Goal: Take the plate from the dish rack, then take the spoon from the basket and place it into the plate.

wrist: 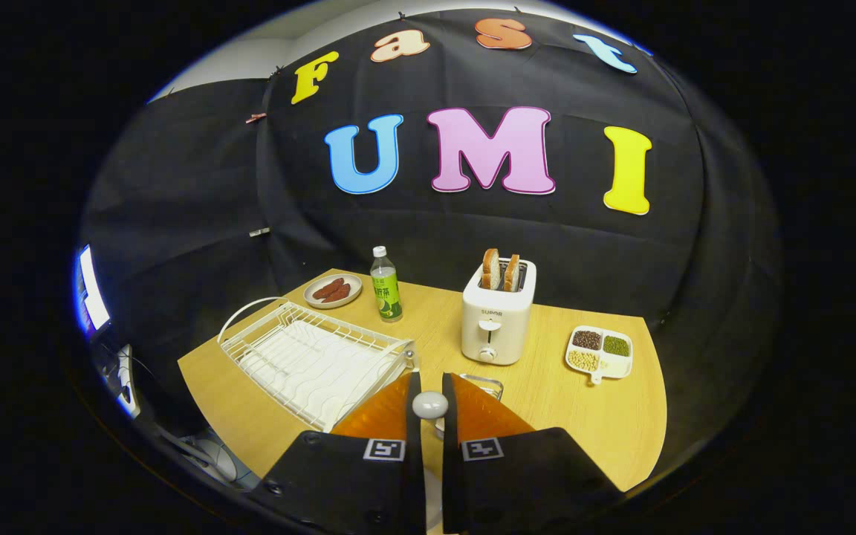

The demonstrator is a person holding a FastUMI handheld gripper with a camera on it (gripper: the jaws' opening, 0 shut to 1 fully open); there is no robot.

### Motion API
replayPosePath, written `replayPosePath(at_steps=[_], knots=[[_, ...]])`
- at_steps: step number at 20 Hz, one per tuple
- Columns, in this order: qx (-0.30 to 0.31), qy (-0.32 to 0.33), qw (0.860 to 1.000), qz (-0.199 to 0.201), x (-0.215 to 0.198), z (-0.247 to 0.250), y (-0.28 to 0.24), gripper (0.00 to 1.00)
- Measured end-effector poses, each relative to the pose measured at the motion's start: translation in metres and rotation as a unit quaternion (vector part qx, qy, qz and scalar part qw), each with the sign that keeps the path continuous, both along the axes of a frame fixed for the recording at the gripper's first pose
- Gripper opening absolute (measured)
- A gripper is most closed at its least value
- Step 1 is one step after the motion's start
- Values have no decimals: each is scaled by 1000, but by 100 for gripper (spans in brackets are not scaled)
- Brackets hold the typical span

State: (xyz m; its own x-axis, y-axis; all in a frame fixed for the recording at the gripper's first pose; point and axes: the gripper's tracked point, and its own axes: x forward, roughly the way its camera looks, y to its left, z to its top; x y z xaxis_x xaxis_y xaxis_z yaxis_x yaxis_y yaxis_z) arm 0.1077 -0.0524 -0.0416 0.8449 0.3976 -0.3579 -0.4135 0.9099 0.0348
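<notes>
Between nearly closed gripper [429, 386] fingers we saw the spoon [429, 405] clamped, handle running back toward us; plate unsighted, dish rack [309, 357] left

A wooden table [591, 431] with a light grain stands in the booth, and its far edge is well beyond the claw. Behind the table a black cloth wall [472, 230] hangs with soft folds and closes the back and both sides. Above the cloth, far beyond the claw, a pale wall or ceiling [250, 56] is visible. To the left of the claw, past the table's edge, a bright screen [91, 290] glows. The light falls evenly on the table top.
</notes>
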Motion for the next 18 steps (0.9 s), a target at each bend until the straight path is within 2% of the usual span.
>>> replayPosePath(at_steps=[5,10,13,18], knots=[[37,36,998,20,-54,-38,38,13],[0,43,999,7,-53,-87,39,13],[4,38,999,-4,-51,-102,38,13],[6,57,998,-30,-74,-133,38,16]])
